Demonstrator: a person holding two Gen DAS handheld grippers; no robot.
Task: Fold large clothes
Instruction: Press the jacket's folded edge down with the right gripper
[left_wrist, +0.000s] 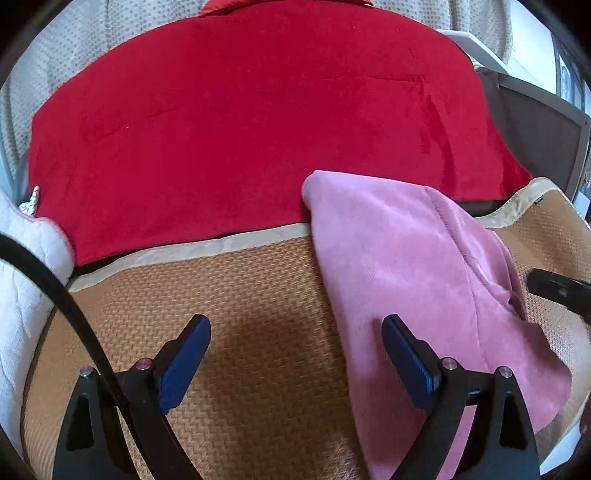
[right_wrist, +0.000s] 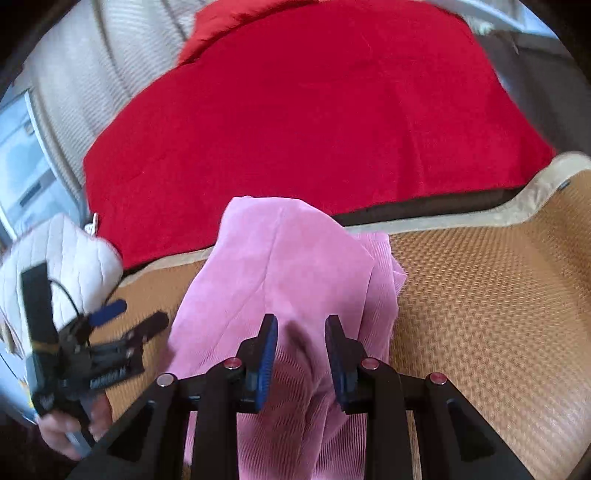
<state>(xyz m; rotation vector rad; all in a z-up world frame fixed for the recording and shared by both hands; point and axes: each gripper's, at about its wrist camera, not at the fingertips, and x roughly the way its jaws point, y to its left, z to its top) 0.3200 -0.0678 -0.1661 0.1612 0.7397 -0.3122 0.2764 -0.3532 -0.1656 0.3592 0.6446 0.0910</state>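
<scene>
A: Where does the pink garment (right_wrist: 280, 266) lie?

B: On the woven mat (right_wrist: 480, 295), its far end lapping the mat's pale far border beside the red blanket (right_wrist: 314, 110). The right gripper (right_wrist: 301, 332) has a raised fold of the ribbed cloth bunched between its jaws, which look pressed onto it.

A: And the left gripper (left_wrist: 295, 332)?

B: Its jaws stand spread wide over bare mat at the garment's left edge, holding nothing.

A: How will the cloth handle?

B: Soft, light and limp, probably; it will likely sag from any single pinch. A grip at a corner or hem seems best.

A: Any writing?

B: A small dark tag on the mat's border, too small to read
</scene>
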